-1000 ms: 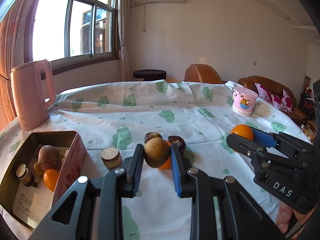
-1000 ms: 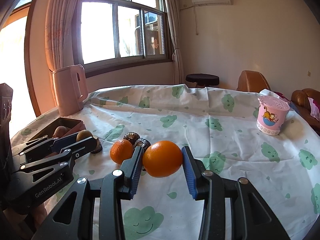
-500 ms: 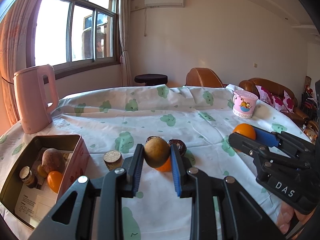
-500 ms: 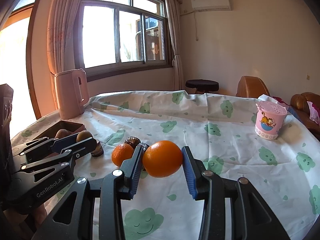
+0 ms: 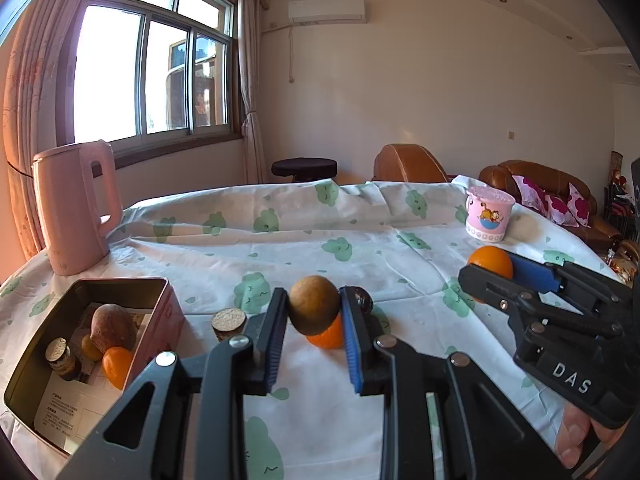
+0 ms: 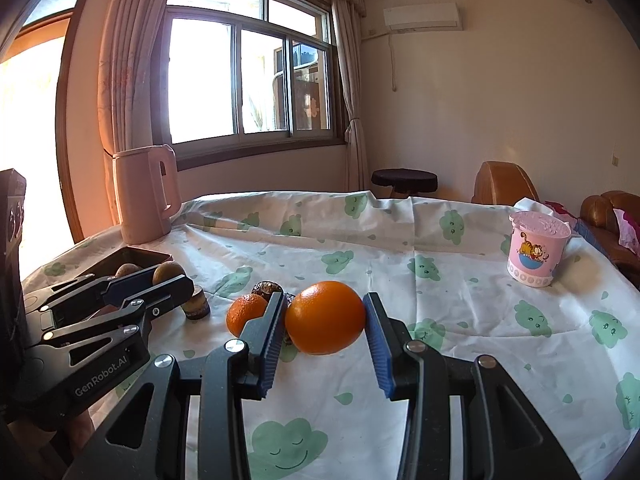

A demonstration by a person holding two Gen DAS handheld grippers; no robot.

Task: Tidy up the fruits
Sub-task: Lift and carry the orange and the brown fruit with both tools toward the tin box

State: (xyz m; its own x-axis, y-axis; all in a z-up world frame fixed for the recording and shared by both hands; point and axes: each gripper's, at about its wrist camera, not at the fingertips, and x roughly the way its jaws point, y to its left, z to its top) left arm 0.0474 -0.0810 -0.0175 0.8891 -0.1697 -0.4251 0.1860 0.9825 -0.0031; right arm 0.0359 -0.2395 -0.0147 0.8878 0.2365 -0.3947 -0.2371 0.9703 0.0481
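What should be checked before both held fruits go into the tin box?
1. Left hand-held gripper shut on the brown fruit: ok.
2. Right hand-held gripper shut on the large orange: ok.
3. Both fruits lifted off the tablecloth: ok.
4. Tin box open on top: ok.
5. Free floor space in the box beside the fruits already there: ok.
6. Small orange left on the cloth: not ok.

Orange (image 6: pixel 325 317) between right gripper (image 6: pixel 325 340) jaws

Kettle (image 5: pixel 74 208) behind tin (image 5: pixel 160 320) at left; cup (image 5: pixel 489 216) far right; loose fruit (image 5: pixel 328 334) between
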